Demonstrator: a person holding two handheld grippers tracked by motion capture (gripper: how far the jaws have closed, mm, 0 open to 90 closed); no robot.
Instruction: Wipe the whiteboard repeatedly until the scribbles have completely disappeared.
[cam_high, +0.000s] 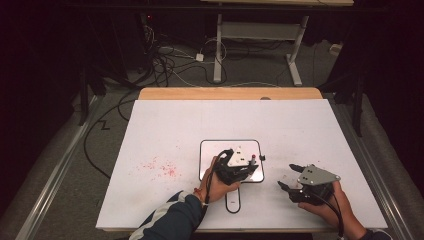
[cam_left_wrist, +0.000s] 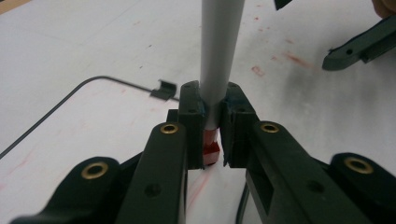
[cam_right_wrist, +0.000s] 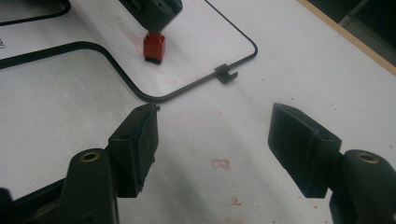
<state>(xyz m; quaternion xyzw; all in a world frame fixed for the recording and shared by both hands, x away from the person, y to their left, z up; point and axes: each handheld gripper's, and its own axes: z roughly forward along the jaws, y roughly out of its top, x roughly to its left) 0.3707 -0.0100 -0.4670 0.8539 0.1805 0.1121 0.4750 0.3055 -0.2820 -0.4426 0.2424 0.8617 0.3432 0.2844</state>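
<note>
A small whiteboard (cam_high: 210, 150) with a dark rim lies on the white table, its handle (cam_high: 233, 201) pointing at the near edge. My left gripper (cam_high: 251, 162) is over the board's right part, shut on a white marker (cam_left_wrist: 219, 56) near its red end (cam_left_wrist: 211, 151). That red end (cam_right_wrist: 154, 46) points down at the board surface; I cannot tell whether it touches. To the right of the board my right gripper (cam_high: 287, 175) stands open with nothing between its fingers, low over the table. In the right gripper view its jaws frame bare table with faint red marks.
Red smudges (cam_high: 160, 168) dot the table left of the board, and fainter ones (cam_right_wrist: 220, 164) lie under my right gripper. A small dark clip (cam_right_wrist: 225, 73) sticks out from the board's rim. The table's wooden far edge (cam_high: 230, 93) lies beyond, with cables on the floor behind.
</note>
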